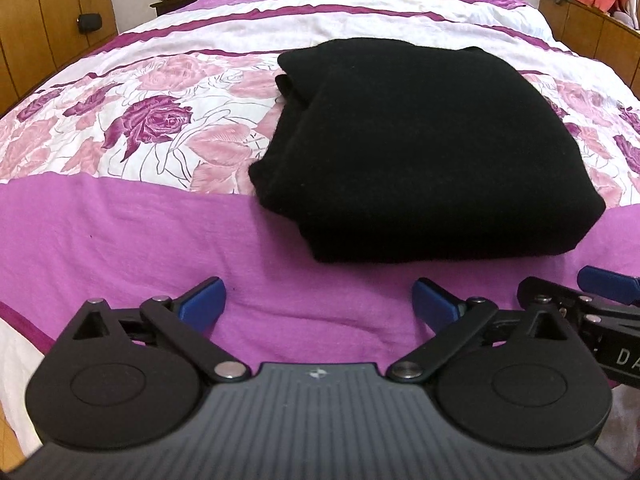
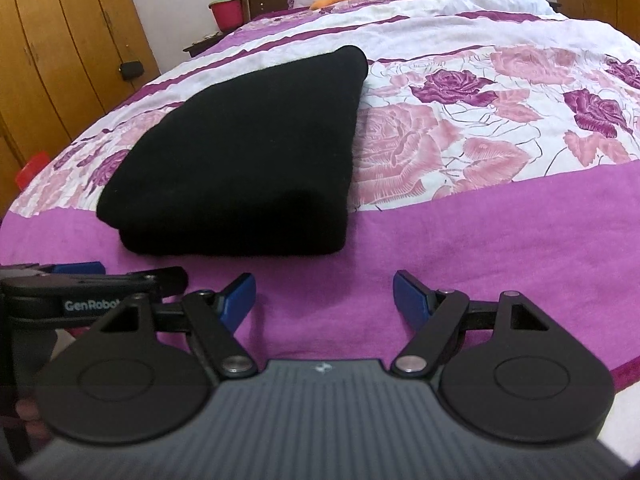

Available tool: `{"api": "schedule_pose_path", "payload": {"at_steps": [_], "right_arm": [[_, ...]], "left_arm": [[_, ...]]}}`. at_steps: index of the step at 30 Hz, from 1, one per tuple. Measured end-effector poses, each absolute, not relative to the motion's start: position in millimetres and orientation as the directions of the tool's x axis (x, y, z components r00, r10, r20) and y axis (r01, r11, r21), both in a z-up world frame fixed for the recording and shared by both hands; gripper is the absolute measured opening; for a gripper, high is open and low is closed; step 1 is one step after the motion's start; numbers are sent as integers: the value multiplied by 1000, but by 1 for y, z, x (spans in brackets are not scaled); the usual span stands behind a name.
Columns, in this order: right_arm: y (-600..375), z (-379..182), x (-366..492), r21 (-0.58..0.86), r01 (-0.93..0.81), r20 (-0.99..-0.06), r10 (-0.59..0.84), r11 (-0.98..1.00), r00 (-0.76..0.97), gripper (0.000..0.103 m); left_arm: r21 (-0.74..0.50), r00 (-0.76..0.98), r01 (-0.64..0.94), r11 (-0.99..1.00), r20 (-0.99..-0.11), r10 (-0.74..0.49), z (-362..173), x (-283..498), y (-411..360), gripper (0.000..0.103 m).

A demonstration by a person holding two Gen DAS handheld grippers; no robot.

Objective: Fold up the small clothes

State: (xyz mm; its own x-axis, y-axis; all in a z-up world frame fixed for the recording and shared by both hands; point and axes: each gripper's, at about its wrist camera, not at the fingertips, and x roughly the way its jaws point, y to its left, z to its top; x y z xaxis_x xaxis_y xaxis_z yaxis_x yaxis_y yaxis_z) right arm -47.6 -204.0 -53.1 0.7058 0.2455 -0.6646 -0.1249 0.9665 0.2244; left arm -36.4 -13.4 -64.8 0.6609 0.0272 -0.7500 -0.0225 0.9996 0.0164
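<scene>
Left tool spread wide, nothing between its blue pads, hovering over the plain purple band at the near edge of the bed, apart from the cloth

Black garment folded into a thick, compact bundle, lying on the bed near its near edge, half on the purple band, half on the rose-print strip; layered edges visible at the bundle's left side in the left wrist view, rounded fold along the near side

Right tool also spread, somewhat narrower, empty, just beside the left tool and short of the bundle's near-right corner

Looks like the fold is essentially done, both tools released and clear of the cloth; step in hand judged as letting go after the last fold, or setting up one more

Next move, if any: either pinch the near corners for a further fold away from the near edge, needing both tools under the full stack of layers, or lift the bundle aside without spilling it; thick soft knit likely to slump if gripped by the top layer only
</scene>
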Motion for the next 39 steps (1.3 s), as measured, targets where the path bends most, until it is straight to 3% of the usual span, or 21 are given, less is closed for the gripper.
{"api": "schedule_pose_path", "payload": {"at_steps": [39], "right_arm": [[-206,-56,-46,240,-116,-665,251,964,703,77]], "left_arm": [[14,653,-30,999,-757,30,-66,-33,-14,103]]}}
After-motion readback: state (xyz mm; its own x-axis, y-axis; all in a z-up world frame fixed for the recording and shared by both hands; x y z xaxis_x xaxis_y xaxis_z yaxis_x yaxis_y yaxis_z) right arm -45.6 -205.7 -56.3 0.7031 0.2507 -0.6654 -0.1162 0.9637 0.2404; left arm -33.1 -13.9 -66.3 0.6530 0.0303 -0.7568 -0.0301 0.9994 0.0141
